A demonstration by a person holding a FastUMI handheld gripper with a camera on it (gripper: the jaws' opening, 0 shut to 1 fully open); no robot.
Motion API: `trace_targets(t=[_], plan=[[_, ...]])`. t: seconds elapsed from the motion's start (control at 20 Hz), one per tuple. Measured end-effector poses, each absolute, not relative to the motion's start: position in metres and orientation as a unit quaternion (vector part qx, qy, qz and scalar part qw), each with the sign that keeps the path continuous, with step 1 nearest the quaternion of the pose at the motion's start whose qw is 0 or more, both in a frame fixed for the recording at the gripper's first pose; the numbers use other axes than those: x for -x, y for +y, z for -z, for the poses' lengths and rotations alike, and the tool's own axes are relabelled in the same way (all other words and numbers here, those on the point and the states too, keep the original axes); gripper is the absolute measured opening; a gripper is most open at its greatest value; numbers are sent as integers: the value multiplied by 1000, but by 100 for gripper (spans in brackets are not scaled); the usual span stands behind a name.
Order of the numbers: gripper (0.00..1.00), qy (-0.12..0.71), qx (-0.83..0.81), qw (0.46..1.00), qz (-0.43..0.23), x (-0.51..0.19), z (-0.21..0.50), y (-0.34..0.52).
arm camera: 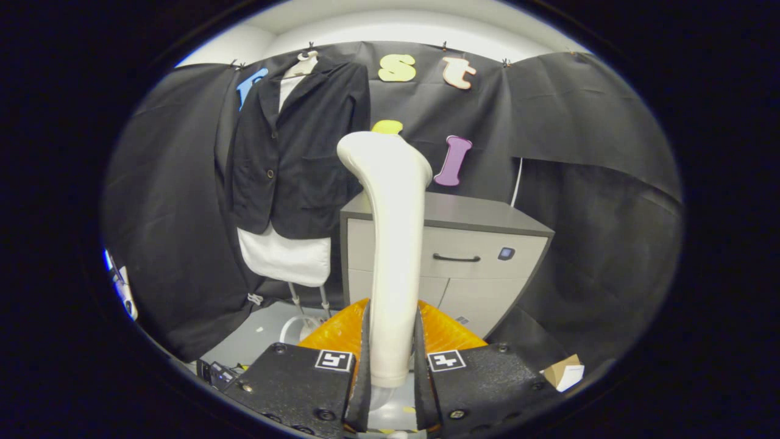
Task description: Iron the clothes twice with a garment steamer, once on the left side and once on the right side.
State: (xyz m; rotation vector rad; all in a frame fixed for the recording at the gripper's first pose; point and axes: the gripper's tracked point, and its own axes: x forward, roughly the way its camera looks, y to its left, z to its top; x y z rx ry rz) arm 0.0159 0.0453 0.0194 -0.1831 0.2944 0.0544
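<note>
Steamer (393, 244) upright, clamped between gripper (392, 360) fingers

Hidden and cut-off areas
We see the garment steamer (390, 244) cover part of the cabinet (481, 244); the hand-held gripper (392, 366) hides its base, and the small box (563, 372) beside it is partly cut off.

tongs (392, 366) clamped on steamer (390, 244) handle | jacket (292, 152) hanging beyond | cabinet (481, 244) behind
</note>
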Motion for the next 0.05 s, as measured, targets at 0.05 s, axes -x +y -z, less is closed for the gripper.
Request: trace_targets(t=[0.05], plan=[[32,149,93,984,-31,-11,-18,39]])
